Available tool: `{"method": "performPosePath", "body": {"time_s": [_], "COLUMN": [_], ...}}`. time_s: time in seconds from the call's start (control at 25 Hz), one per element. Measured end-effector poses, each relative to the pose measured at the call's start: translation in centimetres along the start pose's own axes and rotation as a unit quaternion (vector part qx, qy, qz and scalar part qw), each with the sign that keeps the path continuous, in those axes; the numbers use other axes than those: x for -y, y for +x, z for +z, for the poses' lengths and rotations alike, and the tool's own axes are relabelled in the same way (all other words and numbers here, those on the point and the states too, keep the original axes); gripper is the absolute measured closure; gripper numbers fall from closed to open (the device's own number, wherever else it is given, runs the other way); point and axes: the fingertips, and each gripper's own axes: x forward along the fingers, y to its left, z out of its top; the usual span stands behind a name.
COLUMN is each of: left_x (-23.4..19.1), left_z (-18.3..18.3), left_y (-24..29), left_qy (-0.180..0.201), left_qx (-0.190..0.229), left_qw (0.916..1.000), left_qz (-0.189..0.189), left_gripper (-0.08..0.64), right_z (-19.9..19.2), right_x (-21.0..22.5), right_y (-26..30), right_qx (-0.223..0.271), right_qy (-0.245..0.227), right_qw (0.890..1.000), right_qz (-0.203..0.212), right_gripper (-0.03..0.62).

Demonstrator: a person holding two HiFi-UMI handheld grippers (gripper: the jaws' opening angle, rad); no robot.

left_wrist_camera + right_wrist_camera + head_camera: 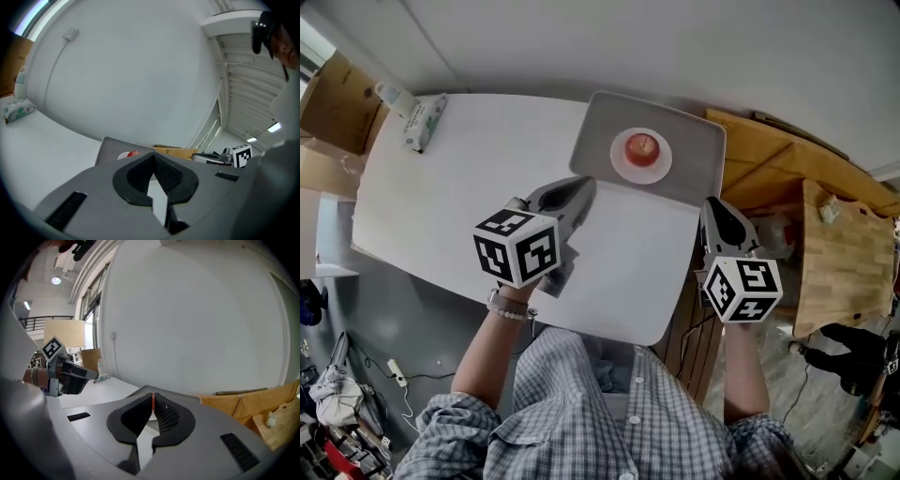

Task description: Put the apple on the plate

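Nearest me, my left gripper [579, 190] hangs above the white rectangular table [450, 197] and my right gripper [719, 211] at its right edge. Both have their jaws pressed together on nothing. Beyond them the round red apple [642, 147] sits on the small white plate [621, 170], which rests on a grey rectangular tray [694, 141]. At the far left corner lies what looks like a wipes pack [425, 120].

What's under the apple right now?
The apple sits on a white plate, which rests on the grey tray. The plate's middle is covered by it.
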Motion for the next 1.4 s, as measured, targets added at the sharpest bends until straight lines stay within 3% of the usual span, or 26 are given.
{"method": "performPosePath", "body": {"time_s": [0.32, 0.44, 0.6, 0.68, 0.8, 0.96, 1.2, 1.4], "left_x": [4.1, 4.9, 5.9, 6.5, 7.1, 7.6, 7.5, 7.4], "left_z": [1.4, 2.1, 2.6, 2.7, 2.6, 2.6, 2.2, 1.9], "left_y": [-5.0, -6.6, -8.6, -9.2, -9.3, -8.8, -8.4, -8.4], "left_qy": [0.077, 0.071, 0.036, 0.043, 0.074, 0.078, 0.081, 0.077], "left_qx": [0.042, 0.058, 0.088, 0.098, 0.093, 0.087, 0.079, 0.069], "left_qw": [0.9961, 0.9958, 0.9955, 0.9943, 0.9929, 0.993, 0.9935, 0.9946], "left_qz": [0.001, 0.004, 0.001, 0.004, 0.004, -0.015, -0.011, -0.012], "left_gripper": [0.552, 0.552, 0.552, 0.552, 0.552, 0.552, 0.552, 0.552], "right_z": [3.7, 4.7, 5.4, 5.7, 6.3, 6.6, 6.3, 6.3], "right_x": [-2.8, -3.8, -5.4, -6.0, -6.9, -8.3, -8.4, -8.4], "right_y": [-3.8, -4.9, -6.3, -6.8, -7.1, -6.6, -6.4, -6.3], "right_qx": [0.057, 0.071, 0.082, 0.09, 0.104, 0.105, 0.103, 0.102], "right_qy": [-0.026, -0.035, -0.042, -0.048, -0.071, -0.095, -0.069, -0.075], "right_qw": [0.998, 0.997, 0.995, 0.994, 0.991, 0.989, 0.991, 0.991], "right_qz": [0.012, 0.016, 0.035, 0.041, 0.041, 0.05, 0.056, 0.052], "right_gripper": [0.561, 0.561, 0.561, 0.561, 0.563, 0.563, 0.563, 0.563]}}
